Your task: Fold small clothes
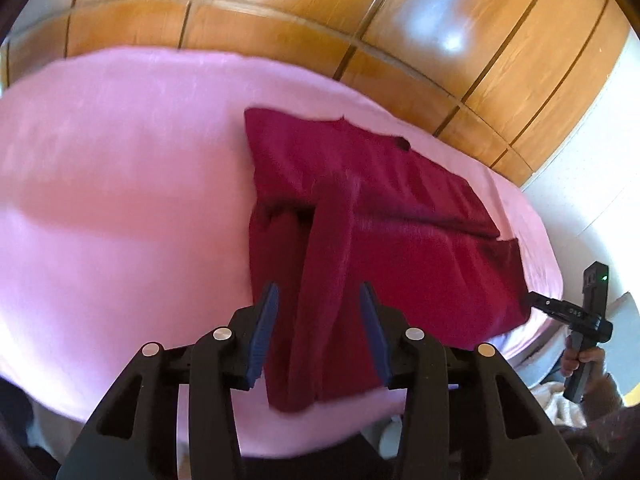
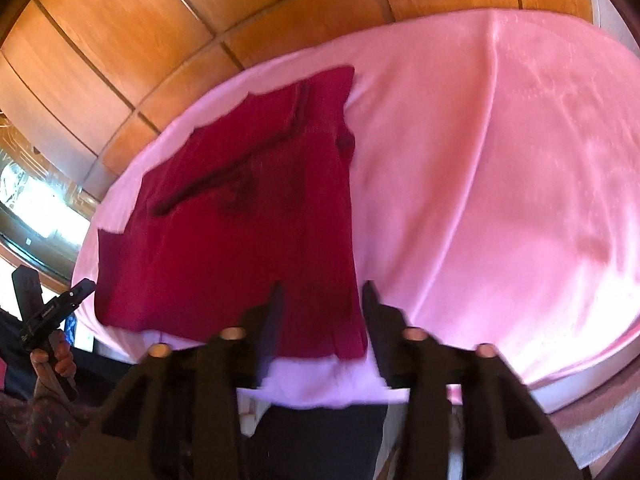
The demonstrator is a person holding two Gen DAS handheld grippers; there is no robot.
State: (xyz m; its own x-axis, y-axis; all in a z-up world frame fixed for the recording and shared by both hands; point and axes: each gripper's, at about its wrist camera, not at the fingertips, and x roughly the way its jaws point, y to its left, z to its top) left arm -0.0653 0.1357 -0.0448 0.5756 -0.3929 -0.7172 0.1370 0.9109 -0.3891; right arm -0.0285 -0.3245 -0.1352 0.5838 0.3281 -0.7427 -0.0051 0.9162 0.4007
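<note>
Left wrist view: my left gripper has its fingers spread, with a long folded strip of the dark red garment lying in the gap between them; whether the blue pads touch the cloth, I cannot tell. The garment lies on a surface covered by a pink sheet (bed or counter, I cannot tell), toward the right part of the sheet, its near edge hanging at the sheet's front border. At far right I see the right gripper, held in the right hand, its tip at the garment's right corner; its finger state is not readable from here. Wooden panelling stands behind.

Right wrist view: my right gripper also shows fingers spread apart, straddling the garment's near right corner. The image is motion-blurred. The garment sits on the left part of the pink sheet. At far left the left gripper, in the left hand, points at the garment's near left corner.
</note>
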